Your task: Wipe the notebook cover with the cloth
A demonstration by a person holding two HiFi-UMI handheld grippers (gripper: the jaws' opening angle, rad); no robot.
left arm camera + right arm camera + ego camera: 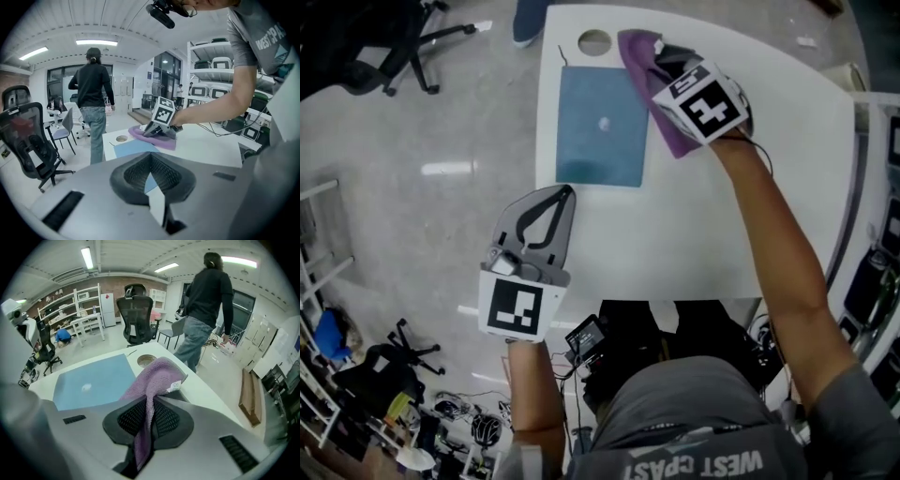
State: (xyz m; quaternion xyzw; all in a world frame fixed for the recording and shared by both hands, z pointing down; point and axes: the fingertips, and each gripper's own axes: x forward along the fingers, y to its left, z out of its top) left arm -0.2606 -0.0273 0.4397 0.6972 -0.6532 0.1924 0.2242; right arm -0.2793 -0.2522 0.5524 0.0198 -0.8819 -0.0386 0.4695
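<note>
A blue notebook (602, 127) lies flat on the white table (722, 216), with a small pale spot on its cover. My right gripper (664, 62) is shut on a purple cloth (649, 70), just right of the notebook's far right corner. In the right gripper view the cloth (157, 376) hangs pinched between the pads and drapes forward, with the notebook (93, 380) to its left. My left gripper (565, 193) hovers at the notebook's near left corner, by the table's left edge, jaws shut and empty. The left gripper view looks across the notebook (131, 147) at the cloth (161, 140).
A round cable hole (594, 42) sits in the table just beyond the notebook. A person (206, 301) stands close behind the table's far edge. Office chairs (384, 47) stand on the floor to the left. Cables (764, 150) trail by my right arm, and shelving lines the right.
</note>
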